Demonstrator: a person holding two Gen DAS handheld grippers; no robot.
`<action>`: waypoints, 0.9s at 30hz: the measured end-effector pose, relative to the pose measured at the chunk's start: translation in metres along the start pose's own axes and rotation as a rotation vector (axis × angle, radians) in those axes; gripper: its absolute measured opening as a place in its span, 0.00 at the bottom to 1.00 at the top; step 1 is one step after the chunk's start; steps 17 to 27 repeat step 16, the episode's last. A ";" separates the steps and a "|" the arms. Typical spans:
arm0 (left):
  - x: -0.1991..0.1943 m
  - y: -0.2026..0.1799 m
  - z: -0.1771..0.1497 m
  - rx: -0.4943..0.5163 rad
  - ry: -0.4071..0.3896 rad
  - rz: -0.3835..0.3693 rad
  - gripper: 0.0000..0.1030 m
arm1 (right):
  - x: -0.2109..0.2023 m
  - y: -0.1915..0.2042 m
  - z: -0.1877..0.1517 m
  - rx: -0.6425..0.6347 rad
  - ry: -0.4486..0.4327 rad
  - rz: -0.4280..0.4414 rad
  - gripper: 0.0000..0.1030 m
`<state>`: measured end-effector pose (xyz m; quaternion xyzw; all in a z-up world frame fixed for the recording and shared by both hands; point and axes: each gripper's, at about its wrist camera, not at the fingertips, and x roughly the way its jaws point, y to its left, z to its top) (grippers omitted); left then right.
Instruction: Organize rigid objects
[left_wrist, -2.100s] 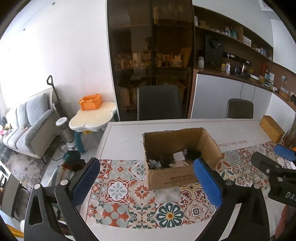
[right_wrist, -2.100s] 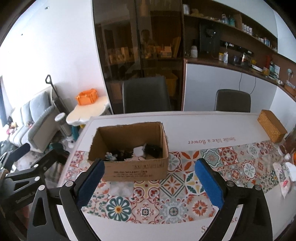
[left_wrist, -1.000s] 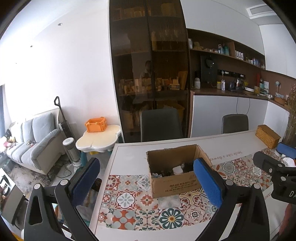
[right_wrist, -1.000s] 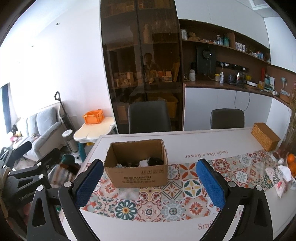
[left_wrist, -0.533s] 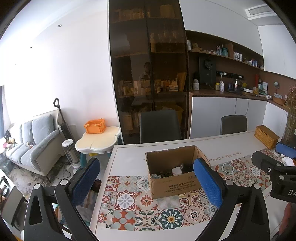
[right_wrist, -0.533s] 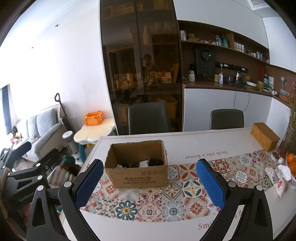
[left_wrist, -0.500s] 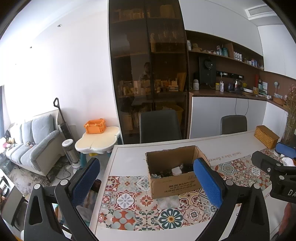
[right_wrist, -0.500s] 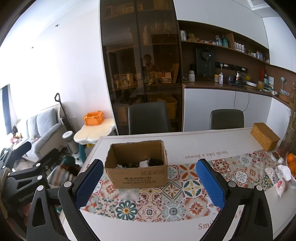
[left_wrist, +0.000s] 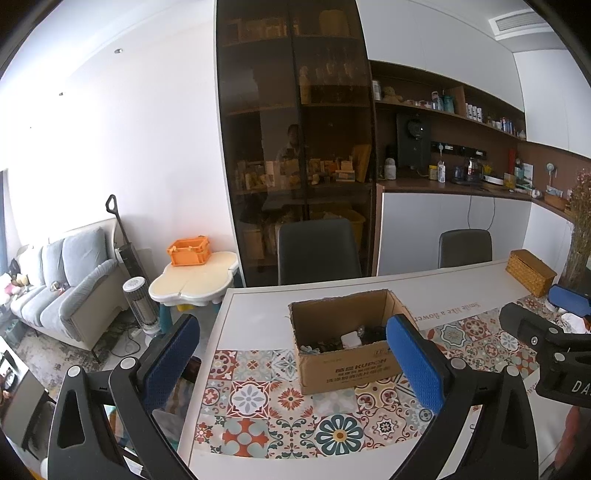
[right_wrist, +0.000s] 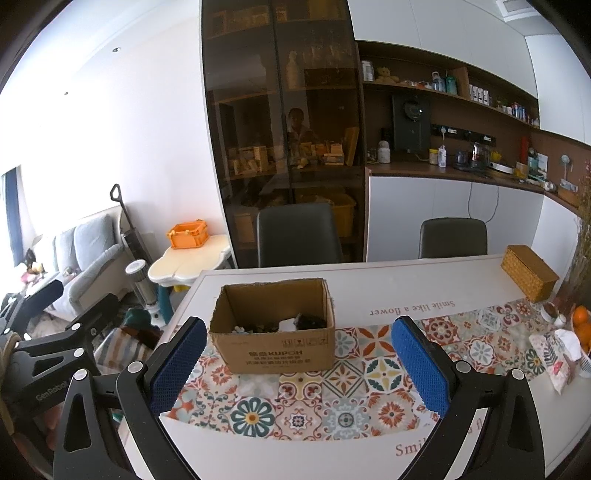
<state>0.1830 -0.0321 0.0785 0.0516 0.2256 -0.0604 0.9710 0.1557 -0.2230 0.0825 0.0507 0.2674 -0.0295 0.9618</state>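
An open cardboard box (left_wrist: 347, 365) stands on the patterned tile mat (left_wrist: 266, 410) of the white table; it also shows in the right wrist view (right_wrist: 275, 352). Several small objects (left_wrist: 341, 339) lie jumbled inside it, white and dark ones among them (right_wrist: 291, 324). My left gripper (left_wrist: 291, 365) is open and empty, held back from and above the table's near edge. My right gripper (right_wrist: 299, 363) is open and empty, also back from the box. The right gripper shows at the right edge of the left wrist view (left_wrist: 546, 339).
A woven basket (right_wrist: 528, 273) sits at the far right of the table, with oranges (right_wrist: 581, 325) and a patterned pouch (right_wrist: 554, 358) near it. Two dark chairs (right_wrist: 299, 236) stand behind the table. A small cream side table with an orange crate (left_wrist: 188, 251) and a sofa stand left.
Both grippers have drawn back and risen away from the box, which now looks smaller and farther. In the last half second little has moved. Both stay open.
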 end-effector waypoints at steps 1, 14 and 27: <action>0.000 0.000 0.000 0.000 -0.002 0.000 1.00 | 0.001 0.000 0.000 0.001 0.001 0.000 0.98; 0.000 -0.004 -0.002 -0.002 0.007 -0.007 1.00 | 0.000 0.001 0.000 -0.001 0.002 0.001 0.98; 0.000 -0.004 -0.001 -0.002 0.009 -0.008 1.00 | 0.000 0.001 0.000 0.000 0.003 0.001 0.98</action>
